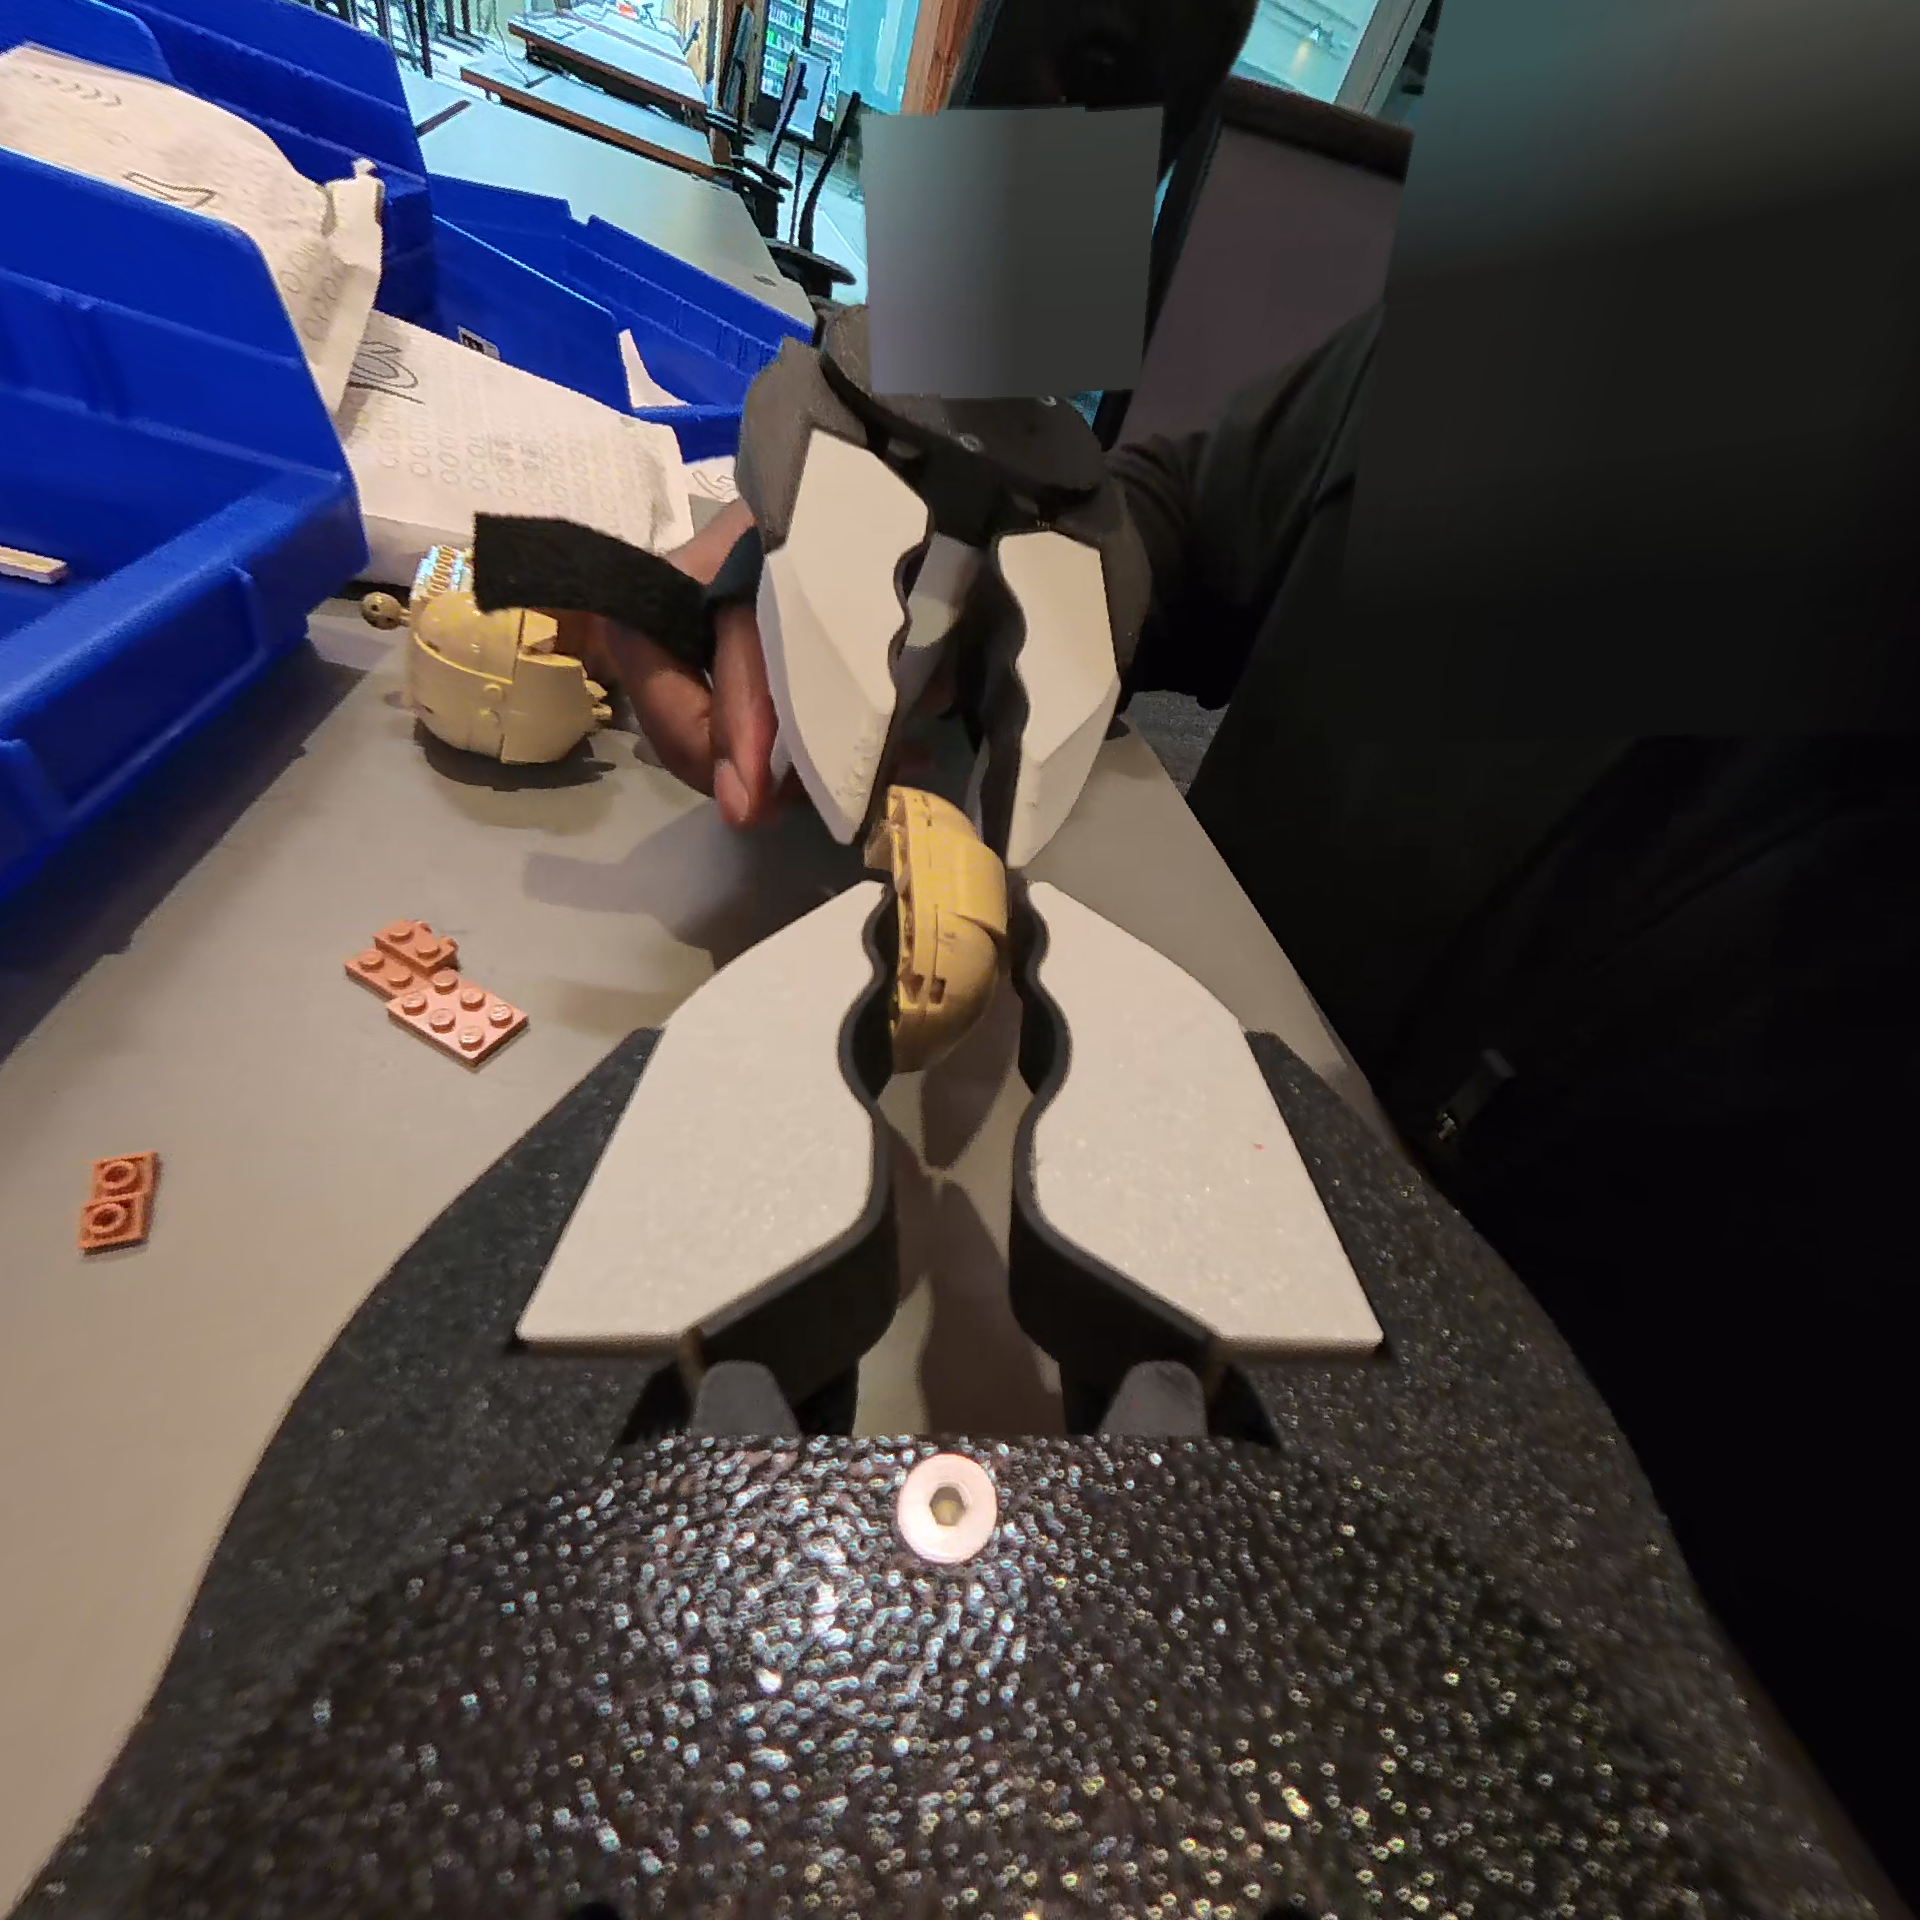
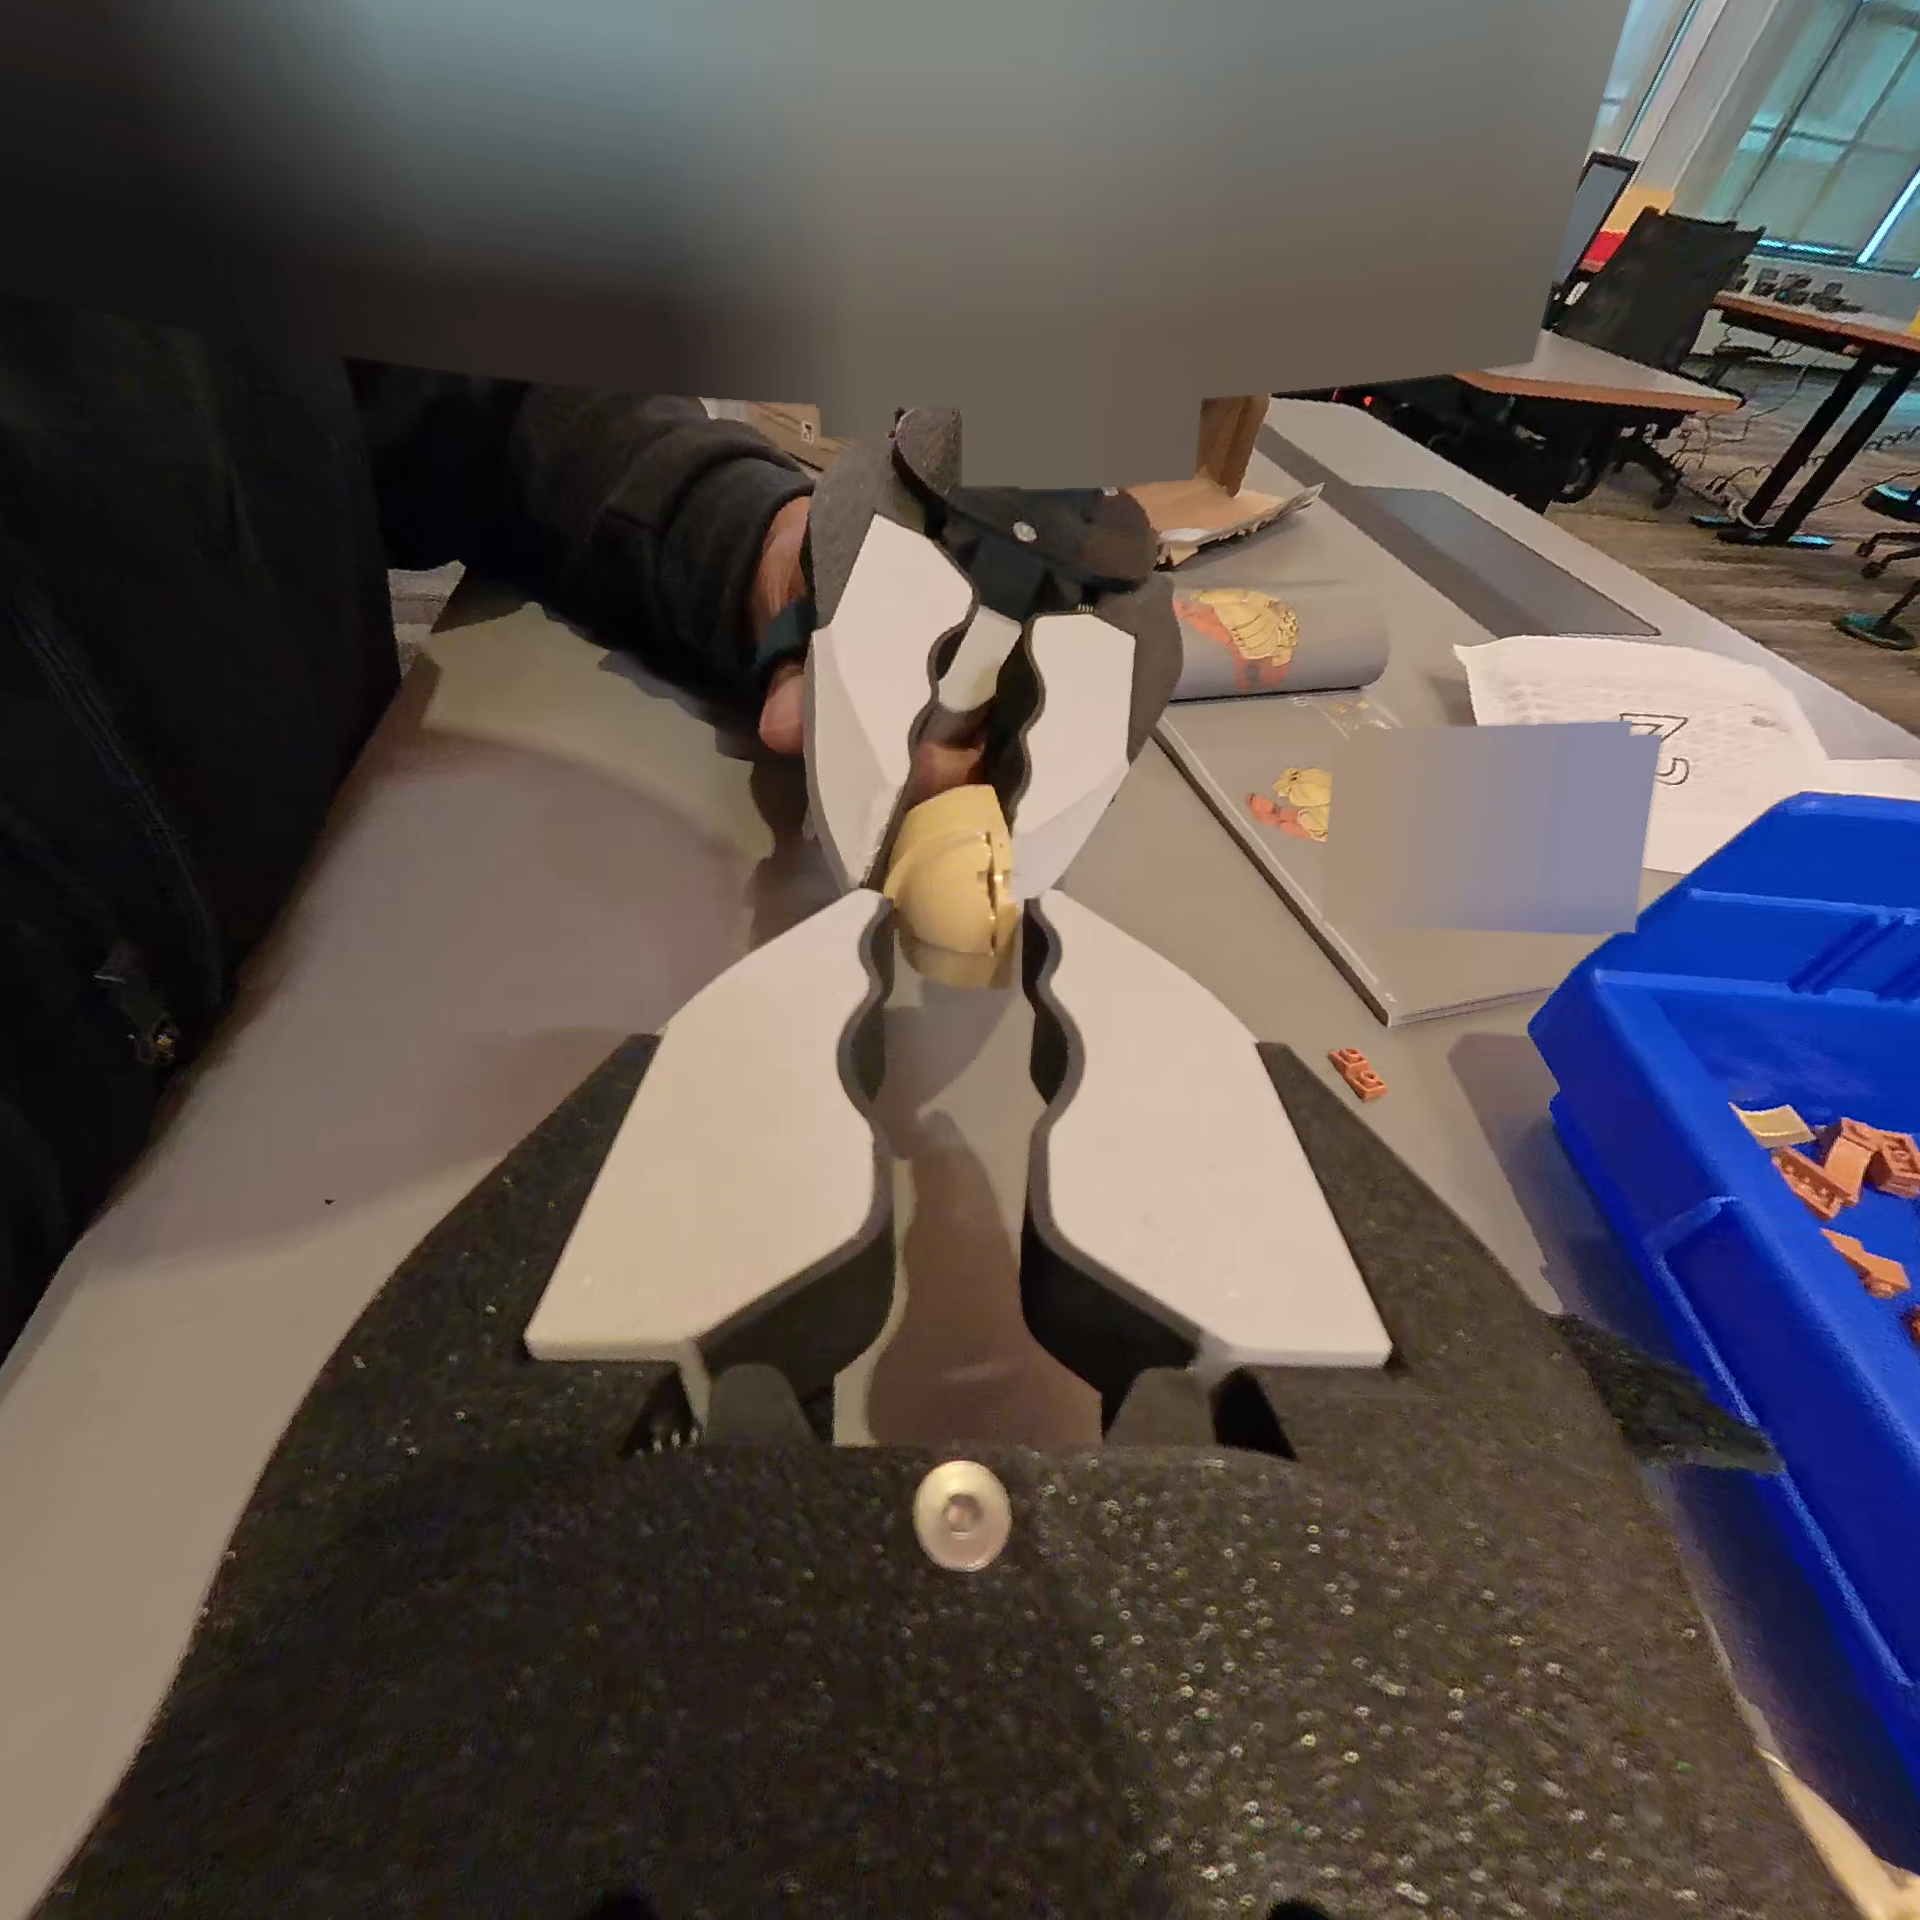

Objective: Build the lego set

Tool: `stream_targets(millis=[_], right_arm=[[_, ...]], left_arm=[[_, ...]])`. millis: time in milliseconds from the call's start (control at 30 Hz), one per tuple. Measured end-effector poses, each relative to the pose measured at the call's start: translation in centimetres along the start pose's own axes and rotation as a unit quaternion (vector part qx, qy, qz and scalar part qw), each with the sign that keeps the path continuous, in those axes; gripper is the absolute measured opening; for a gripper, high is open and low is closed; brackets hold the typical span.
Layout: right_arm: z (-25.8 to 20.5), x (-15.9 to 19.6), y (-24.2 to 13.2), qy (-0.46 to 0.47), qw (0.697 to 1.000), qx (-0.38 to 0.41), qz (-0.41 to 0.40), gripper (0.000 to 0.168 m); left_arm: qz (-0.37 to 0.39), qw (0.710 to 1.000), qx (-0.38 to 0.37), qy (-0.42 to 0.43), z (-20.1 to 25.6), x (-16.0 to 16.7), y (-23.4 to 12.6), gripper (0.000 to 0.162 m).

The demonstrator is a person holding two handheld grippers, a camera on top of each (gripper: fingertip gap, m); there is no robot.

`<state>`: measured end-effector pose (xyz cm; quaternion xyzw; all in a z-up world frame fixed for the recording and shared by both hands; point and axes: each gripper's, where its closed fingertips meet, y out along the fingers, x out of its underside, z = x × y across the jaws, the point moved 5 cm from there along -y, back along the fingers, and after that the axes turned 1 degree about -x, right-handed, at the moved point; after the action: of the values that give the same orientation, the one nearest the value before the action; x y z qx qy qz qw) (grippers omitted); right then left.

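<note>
Grey table (image 1: pixel 260 1091) carrying loose brown plates (image 1: pixel 436 992); above it I'm pinching tan domed piece (image 1: pixel 940 935) between left gripper (image 1: pixel 945 904) and right gripper (image 2: pixel 951 914), both clamping it. Uneven squeezing risks shell popping apart, dropping beside plates.

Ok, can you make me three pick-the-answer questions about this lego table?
1. Where is the tan model? A on the table; B on a chair; C on the floor.
2. What colour are the bins? A red; B blue; C green.
3. What is the left claw doing? A open, empty; B shut on the curved tan piece; C holding a brown plate.
Answers: 1 A, it sits on the grey tabletop beside the bins. 2 B, every bin is blue. 3 B, its fingers pinch the piece, and the right claw grips the other end.
</note>
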<state>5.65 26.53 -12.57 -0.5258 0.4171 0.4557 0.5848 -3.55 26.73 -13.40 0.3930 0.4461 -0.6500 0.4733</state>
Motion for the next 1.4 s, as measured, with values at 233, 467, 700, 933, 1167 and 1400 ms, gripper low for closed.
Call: stream_targets(millis=[233, 467, 700, 933, 1167, 1400], right_arm=[[-0.3, 0.0, 0.1, -0.017, 1.000, 0.002, 0.004, 0.020], [-0.3, 0.1, 0.1, -0.021, 1.000, -0.006, -0.001, 0.019], [-0.5, 0.3, 0.1, -0.016, 1.000, -0.018, -0.005, 0.018], [-0.3, -0.1, 0.0, -0.025, 1.000, 0.000, 0.012, 0.020], [0.4, -1.0, -0.4, 0.002, 0.997, 0.037, 0.072, 0.034], [1.6, -2.1, -1.2, 0.111, 0.981, 0.035, 0.155, 0.023]], left_arm=[[-0.009, 1.000, 0.004, 0.003, 0.1, 0.1, 0.2, 0.020], [-0.017, 1.000, 0.003, 0.007, 0.2, 0.3, 0.3, 0.019], [-0.025, 1.000, 0.002, 0.012, 0.3, 0.4, 0.4, 0.019], [-0.005, 1.000, 0.001, 0.011, 0.3, 0.1, 0.2, 0.019], [0.107, 0.994, 0.002, 0.014, 0.2, -1.5, -1.0, 0.019], [0.137, 0.991, 0.009, 0.004, -0.1, -1.9, -1.1, 0.019]])
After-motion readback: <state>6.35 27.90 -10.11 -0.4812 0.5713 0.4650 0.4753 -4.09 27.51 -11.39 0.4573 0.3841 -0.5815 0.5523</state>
